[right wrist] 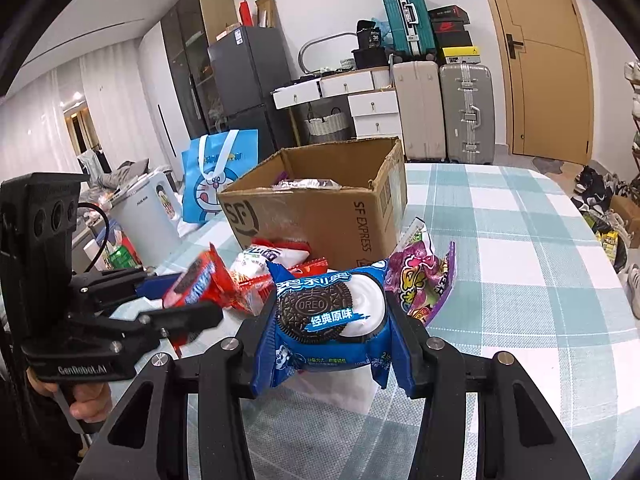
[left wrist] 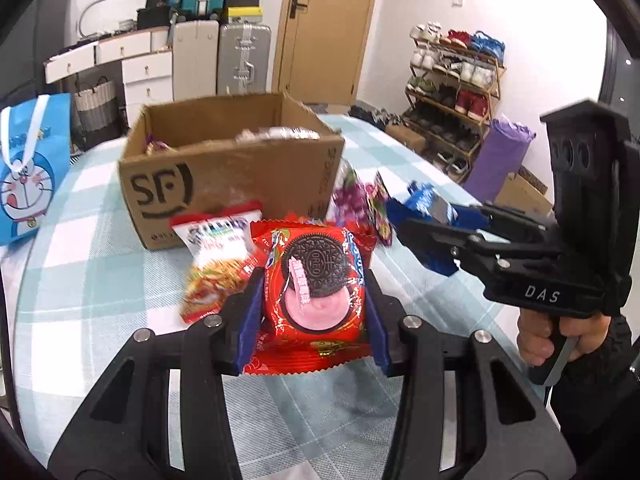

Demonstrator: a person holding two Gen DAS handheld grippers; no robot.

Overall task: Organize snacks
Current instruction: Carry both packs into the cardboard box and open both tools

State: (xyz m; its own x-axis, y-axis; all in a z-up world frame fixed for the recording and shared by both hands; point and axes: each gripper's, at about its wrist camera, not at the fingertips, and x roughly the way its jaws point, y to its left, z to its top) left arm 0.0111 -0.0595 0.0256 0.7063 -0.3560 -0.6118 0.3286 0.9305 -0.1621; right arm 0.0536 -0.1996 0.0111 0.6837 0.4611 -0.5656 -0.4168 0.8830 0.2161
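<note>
Teal-and-white checked cloth covers the table (right wrist: 520,248), the largest surface in view. On it stands an open cardboard box (left wrist: 224,176) printed "SF" on its near wall, flaps up; wrapped snacks show inside over the rim, their kind not legible. A blue cartoon gift bag (left wrist: 28,176) stands upright on the table, apart from the box on its far-left side as seen in the left wrist view.

The left gripper (left wrist: 316,304) is clenched on a red Oreo packet (left wrist: 316,280), both blue pads pressing the wrapper's sides. The packet is clear of the cloth, in front of the box's near wall. The right gripper (right wrist: 332,328) grasps a blue Oreo packet (right wrist: 328,316) in the same manner, pads against both sides, the packet raised off the table and in front of the box's right corner. Each gripper is borne by a hand on its handle; the right hand (left wrist: 540,340) shows at the edge of the left wrist view.

Loose on the cloth just before the box: a red-and-white snack packet (left wrist: 220,252) lying near the box's front wall, and a purple candy bag (right wrist: 424,280) beside the box's right wall, partly propped up. Both lie behind the held packets.
</note>
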